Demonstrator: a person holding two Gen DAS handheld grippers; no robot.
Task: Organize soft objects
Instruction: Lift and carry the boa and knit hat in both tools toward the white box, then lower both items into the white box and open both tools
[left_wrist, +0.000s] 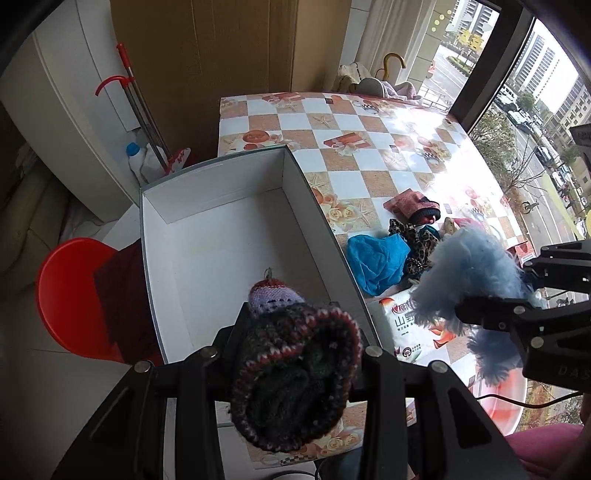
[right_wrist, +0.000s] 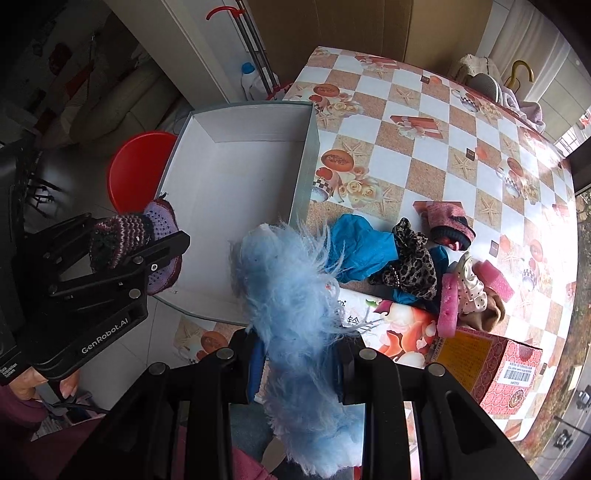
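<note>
My left gripper (left_wrist: 295, 354) is shut on a dark striped knitted piece (left_wrist: 295, 376) and holds it over the near end of the white open box (left_wrist: 221, 236). A purple knitted item (left_wrist: 273, 297) lies in the box just past it. My right gripper (right_wrist: 295, 354) is shut on a fluffy light-blue item (right_wrist: 291, 295), held above the box's near right corner (right_wrist: 236, 306). Each gripper shows in the other's view: the left (right_wrist: 147, 240), the right (left_wrist: 491, 291). A blue cloth (right_wrist: 362, 243), a leopard-print piece (right_wrist: 413, 266) and a pink knitted item (right_wrist: 447, 221) lie on the table.
The checkered tablecloth (right_wrist: 424, 147) covers the table. A printed packet (right_wrist: 399, 332) and a red carton (right_wrist: 495, 365) lie at the near right. Pink sponges (right_wrist: 495, 280) and a dotted cloth (right_wrist: 472, 291) lie beside them. A red stool (left_wrist: 70, 295) stands left of the box.
</note>
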